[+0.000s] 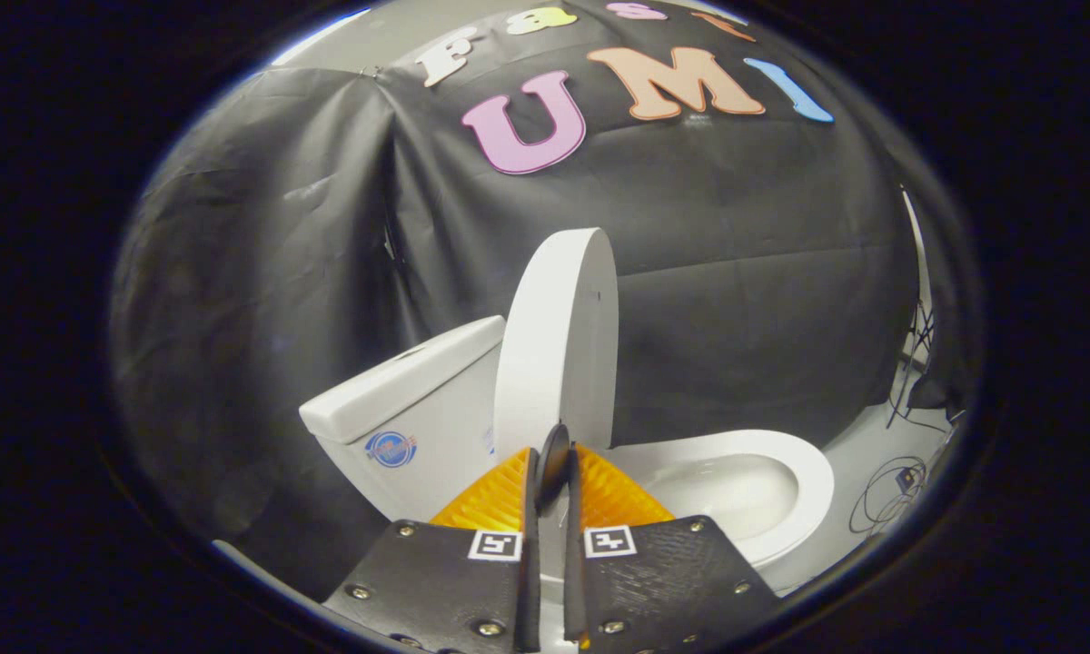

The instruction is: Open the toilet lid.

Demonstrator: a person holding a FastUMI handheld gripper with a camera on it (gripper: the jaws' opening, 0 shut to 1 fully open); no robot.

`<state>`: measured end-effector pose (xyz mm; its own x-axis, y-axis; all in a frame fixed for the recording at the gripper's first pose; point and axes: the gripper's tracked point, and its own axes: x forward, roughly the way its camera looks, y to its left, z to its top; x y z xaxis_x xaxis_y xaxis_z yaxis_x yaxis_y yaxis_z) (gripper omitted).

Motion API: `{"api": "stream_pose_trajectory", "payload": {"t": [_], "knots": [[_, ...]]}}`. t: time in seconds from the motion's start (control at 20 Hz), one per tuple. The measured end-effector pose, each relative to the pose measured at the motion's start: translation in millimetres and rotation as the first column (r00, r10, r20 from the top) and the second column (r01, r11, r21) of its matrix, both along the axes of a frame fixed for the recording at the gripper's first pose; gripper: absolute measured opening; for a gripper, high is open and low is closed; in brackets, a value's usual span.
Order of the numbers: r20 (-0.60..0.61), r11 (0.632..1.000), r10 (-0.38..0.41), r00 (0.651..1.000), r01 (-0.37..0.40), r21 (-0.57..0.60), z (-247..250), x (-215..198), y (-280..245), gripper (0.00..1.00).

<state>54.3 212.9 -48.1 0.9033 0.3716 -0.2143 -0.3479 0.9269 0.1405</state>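
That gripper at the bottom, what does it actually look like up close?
The gripper has two flat black plates with a textured surface, studded with silver screws. Each plate carries a small black-and-white square marker near its inner edge. Ahead of the plates sit ribbed orange wedges, and thin black fingers run along the narrow gap between them.

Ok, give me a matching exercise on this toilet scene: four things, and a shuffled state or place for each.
Things:
1. toilet lid
2. tank
3. bowl
4. tongs

States or places:
A. open on top, white inside, right of the fingers
B. raised upright, against the tank
C. nearly closed, a narrow gap between the fingers
D. behind the lid, sticker on its side

Pairs: 1-B, 2-D, 3-A, 4-C
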Motion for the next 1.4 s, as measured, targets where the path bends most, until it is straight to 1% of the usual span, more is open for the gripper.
{"api": "stream_pose_trajectory", "payload": {"t": [0.55, 1.0, 1.4], "knots": [[0.06, 0.998, 0.008, 0.998, -0.004, -0.064, 4.6, -0.9, 28.3, 0.11], [0.083, 0.997, 0.035, 0.996, -0.029, -0.075, 5.5, -0.2, 47.5, 0.11], [0.112, 0.993, 0.072, 0.991, -0.06, -0.101, 3.2, -1.9, 80.5, 0.11]]}}
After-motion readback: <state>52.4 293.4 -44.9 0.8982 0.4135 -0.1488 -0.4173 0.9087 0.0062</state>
